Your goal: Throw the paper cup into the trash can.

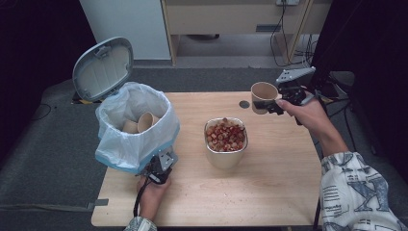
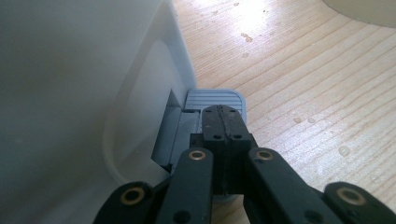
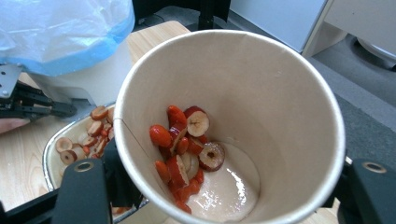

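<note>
A white pedal bin (image 1: 134, 126) lined with a blue-edged plastic bag stands at the table's left, its grey lid (image 1: 103, 68) raised. Paper cups (image 1: 146, 121) lie inside it. My left gripper (image 1: 161, 166) is shut, its tips (image 2: 223, 112) resting on the bin's grey foot pedal (image 2: 205, 99). A metal container (image 1: 226, 142) of red fruit slices sits mid-table. Above the table's far right, my right gripper (image 1: 275, 103) is shut on a brown paper cup (image 1: 263, 96). The cup (image 3: 261, 93) is tilted and holds a few red fruit slices (image 3: 184, 144).
The wooden table (image 1: 269, 192) has bare room in front and to the right of the metal container (image 3: 56, 161). A small dark round spot (image 1: 244, 104) lies near the far edge. Behind the table are a wooden shelf (image 1: 231, 19) and cables on the floor.
</note>
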A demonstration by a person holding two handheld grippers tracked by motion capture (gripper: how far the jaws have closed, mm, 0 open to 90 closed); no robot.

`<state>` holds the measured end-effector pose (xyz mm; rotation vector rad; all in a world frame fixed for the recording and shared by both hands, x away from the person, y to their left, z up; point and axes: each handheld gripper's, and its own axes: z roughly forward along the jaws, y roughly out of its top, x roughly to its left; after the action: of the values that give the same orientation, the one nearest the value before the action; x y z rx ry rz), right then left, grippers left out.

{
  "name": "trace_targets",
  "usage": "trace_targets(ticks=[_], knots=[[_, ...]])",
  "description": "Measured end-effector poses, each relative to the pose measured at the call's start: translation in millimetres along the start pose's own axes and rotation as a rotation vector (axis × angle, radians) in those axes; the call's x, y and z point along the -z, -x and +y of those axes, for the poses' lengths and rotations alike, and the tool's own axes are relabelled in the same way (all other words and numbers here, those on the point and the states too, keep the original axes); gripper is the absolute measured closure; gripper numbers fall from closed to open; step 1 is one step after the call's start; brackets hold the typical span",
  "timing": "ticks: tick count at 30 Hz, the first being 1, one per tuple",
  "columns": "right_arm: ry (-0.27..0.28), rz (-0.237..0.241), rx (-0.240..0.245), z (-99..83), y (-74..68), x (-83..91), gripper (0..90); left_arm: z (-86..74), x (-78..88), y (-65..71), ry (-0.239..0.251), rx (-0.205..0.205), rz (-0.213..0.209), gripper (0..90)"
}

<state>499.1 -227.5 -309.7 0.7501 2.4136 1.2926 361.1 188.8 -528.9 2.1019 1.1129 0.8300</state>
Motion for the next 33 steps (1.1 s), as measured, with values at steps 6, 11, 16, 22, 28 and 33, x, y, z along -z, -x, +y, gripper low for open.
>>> trace_targets(ticks=[6, 11, 16, 22, 28, 33], knots=[[0.002, 0.013, -0.018, 5.3, -2.1, -2.0, 31.2, -0.1, -0.2, 0.6, 0.002, -0.001, 0.003, 89.3], [0.003, 0.018, -0.018, 10.9, -4.2, -4.1, 31.2, 0.0, -0.2, 1.0, 0.002, -0.004, 0.006, 89.3], [-0.003, 0.024, -0.021, 15.6, -7.6, -8.2, 31.2, 0.0, -0.2, 1.1, 0.002, -0.004, 0.006, 89.3], [-0.001, 0.039, -0.025, 20.6, -11.0, -13.6, 31.2, 0.1, -0.1, 1.1, 0.001, -0.004, 0.006, 89.3], [-0.013, 0.048, -0.021, 27.2, -16.2, -19.6, 31.2, 0.1, 0.0, 1.0, 0.0, -0.006, 0.007, 89.3], [-0.011, 0.061, -0.014, 35.2, -22.6, -26.3, 31.2, 0.3, -0.1, 1.0, -0.001, -0.005, 0.005, 89.3]])
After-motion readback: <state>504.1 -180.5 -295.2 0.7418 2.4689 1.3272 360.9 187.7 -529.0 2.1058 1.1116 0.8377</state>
